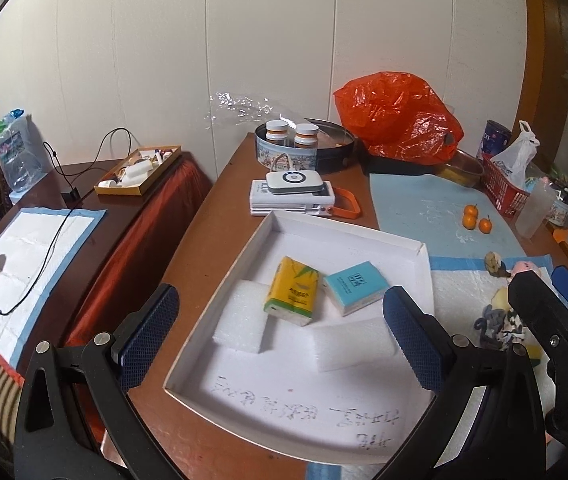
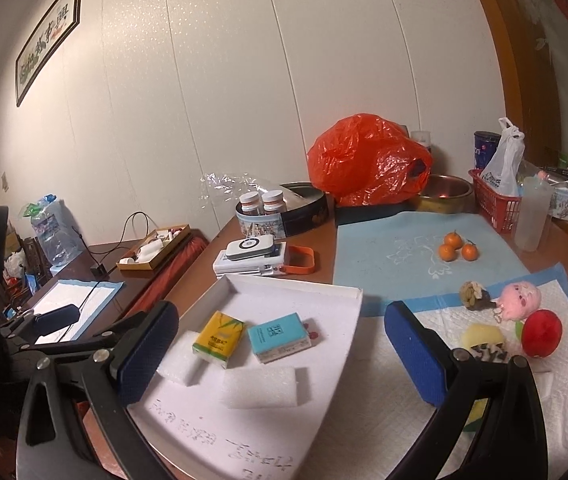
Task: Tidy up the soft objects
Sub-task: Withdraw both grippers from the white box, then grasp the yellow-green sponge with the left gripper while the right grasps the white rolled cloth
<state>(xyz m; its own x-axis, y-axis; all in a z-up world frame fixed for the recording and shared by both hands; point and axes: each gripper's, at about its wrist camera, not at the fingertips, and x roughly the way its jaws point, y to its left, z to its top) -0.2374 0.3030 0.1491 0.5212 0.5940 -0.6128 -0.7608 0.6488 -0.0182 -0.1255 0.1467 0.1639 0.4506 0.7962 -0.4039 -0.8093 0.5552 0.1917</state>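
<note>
A shallow white box (image 1: 423,258) (image 2: 347,292) lies on the brown table. In it are a yellow tissue pack (image 1: 292,290) (image 2: 218,336), a blue tissue pack (image 1: 355,287) (image 2: 279,336) and two white foam blocks (image 1: 240,322) (image 1: 353,344) (image 2: 260,387). My left gripper (image 1: 280,340) is open and empty above the box. My right gripper (image 2: 280,356) is open and empty above the box's right side; it shows at the right of the left wrist view (image 1: 555,296). On the white pad (image 2: 383,400) to the right lie a pink plush (image 2: 521,300), a red plush ball (image 2: 541,332), a yellow sponge (image 2: 483,334) and a black-and-white soft item (image 2: 487,351).
Behind the box are a white power bank stack (image 1: 291,196), a round tin with two bottles (image 1: 287,144), an orange plastic bag (image 1: 399,120), three small oranges (image 2: 457,246) on a blue mat, a red basket (image 2: 493,204) and a plastic cup (image 2: 531,214). A lower side table (image 1: 84,184) stands left.
</note>
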